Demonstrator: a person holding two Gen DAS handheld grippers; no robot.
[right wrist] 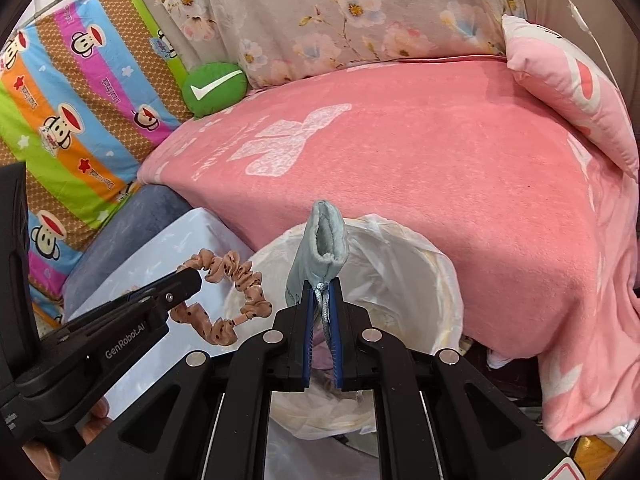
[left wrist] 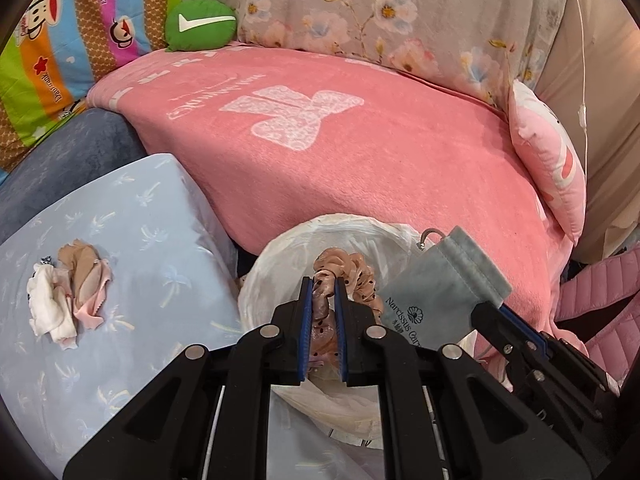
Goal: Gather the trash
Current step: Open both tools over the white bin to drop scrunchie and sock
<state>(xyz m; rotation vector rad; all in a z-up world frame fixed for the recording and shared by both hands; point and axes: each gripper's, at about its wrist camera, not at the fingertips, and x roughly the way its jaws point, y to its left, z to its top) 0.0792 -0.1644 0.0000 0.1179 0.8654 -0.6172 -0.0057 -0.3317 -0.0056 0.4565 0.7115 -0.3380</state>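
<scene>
My left gripper (left wrist: 323,286) is shut on a beige dotted scrunchie (left wrist: 348,276) and holds it over the white-lined trash bin (left wrist: 280,256). In the right wrist view the left gripper (right wrist: 188,280) and scrunchie (right wrist: 240,280) hang at the bin's left rim. My right gripper (right wrist: 322,292) is shut on a grey drawstring pouch (right wrist: 320,248) above the bin (right wrist: 408,264). The pouch (left wrist: 440,280) and right gripper (left wrist: 492,312) show at the right in the left wrist view. A crumpled pile of white and pink cloth scraps (left wrist: 68,296) lies on a light blue cushion (left wrist: 132,224).
A pink blanket (left wrist: 360,140) covers the sofa behind the bin. A green check-mark cushion (left wrist: 200,24) and a striped cartoon cloth (left wrist: 60,48) are at the back left. A pink pillow (left wrist: 548,168) leans at the right. A pink quilted item (left wrist: 600,312) lies far right.
</scene>
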